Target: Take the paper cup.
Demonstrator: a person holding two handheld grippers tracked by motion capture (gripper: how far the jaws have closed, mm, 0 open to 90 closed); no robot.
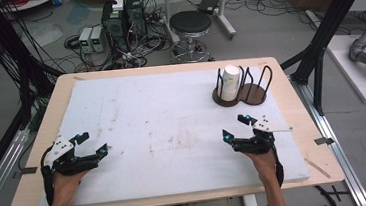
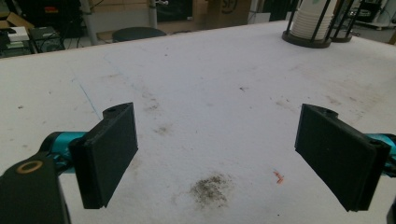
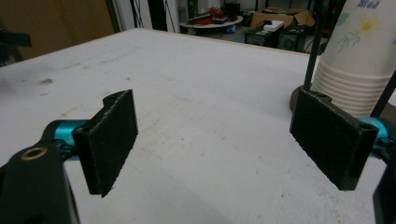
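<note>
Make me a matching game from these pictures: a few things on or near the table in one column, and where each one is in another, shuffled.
Things:
1. stack of white paper cups
2. left gripper
3. right gripper
4. round black stool

Places:
A. on the floor beyond the table's far edge
B. near corner of the white board, at the high view's left
C. inside the dark wire holder with two round bases
D. near side of the board, in front of the cup holder

Pairs: 1-C, 2-B, 3-D, 4-A
</note>
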